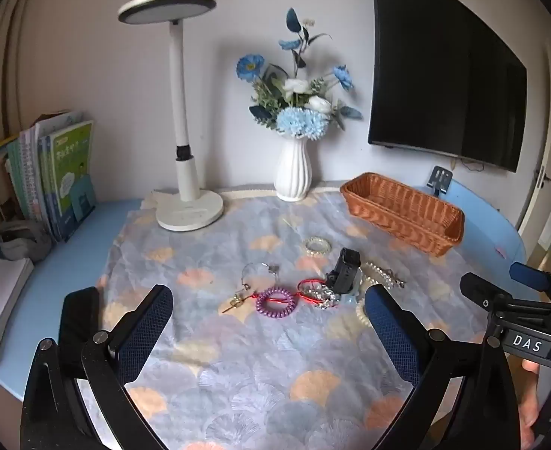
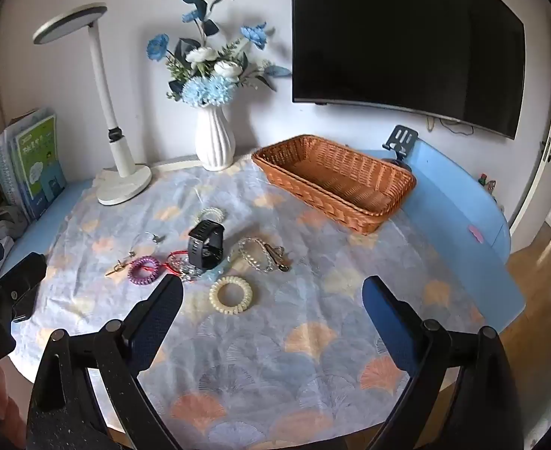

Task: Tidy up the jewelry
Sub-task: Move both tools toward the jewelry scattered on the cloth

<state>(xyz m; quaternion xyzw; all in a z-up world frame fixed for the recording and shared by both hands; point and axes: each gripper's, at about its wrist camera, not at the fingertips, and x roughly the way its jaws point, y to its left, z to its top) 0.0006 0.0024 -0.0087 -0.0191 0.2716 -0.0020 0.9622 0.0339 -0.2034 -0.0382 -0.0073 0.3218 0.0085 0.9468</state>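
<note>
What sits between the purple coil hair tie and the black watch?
In both wrist views, a red cord tangled with a sparkly silver piece lies between the purple coil hair tie and the black watch.

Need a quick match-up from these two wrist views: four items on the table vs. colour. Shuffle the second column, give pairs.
Items:
1. spiral hair tie
2. watch
3. basket
4. vase

Colours:
A. white
B. purple
C. black
D. orange-brown

Pairs: 1-B, 2-C, 3-D, 4-A
</note>
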